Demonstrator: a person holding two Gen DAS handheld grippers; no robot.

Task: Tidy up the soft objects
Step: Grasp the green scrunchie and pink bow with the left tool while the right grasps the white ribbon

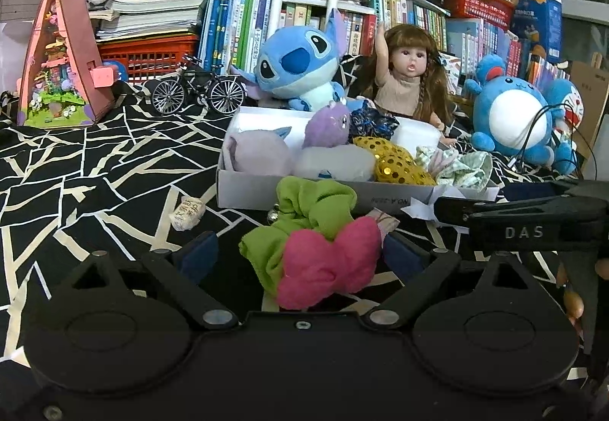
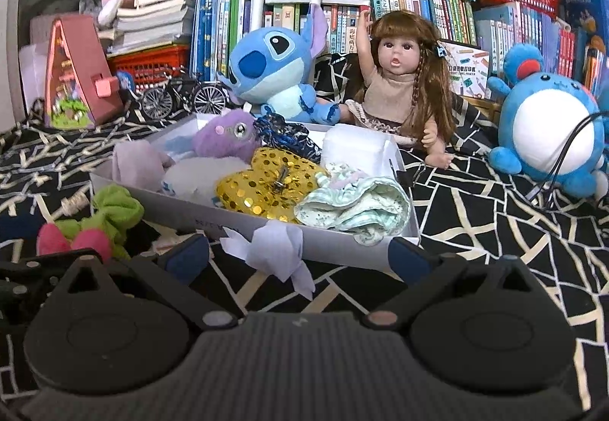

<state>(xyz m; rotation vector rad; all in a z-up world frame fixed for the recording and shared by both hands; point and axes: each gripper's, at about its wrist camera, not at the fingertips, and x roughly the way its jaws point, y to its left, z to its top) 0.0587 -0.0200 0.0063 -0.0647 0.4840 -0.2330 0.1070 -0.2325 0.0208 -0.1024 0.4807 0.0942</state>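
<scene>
Your left gripper (image 1: 298, 253) stands spread wide, and the green and pink scrunchie (image 1: 312, 242) lies on the patterned cloth (image 1: 95, 162) between its blue pads (image 1: 200, 255), touching neither that you can see. Your right gripper (image 2: 298, 257) is spread too, with only a crumpled white paper (image 2: 278, 249) before it, against the white box (image 2: 182, 211). Only the right view shows the metal clip on the gold sequin piece (image 2: 266, 181); the left shows a small wrapped item (image 1: 186, 213) left of the box.
</scene>
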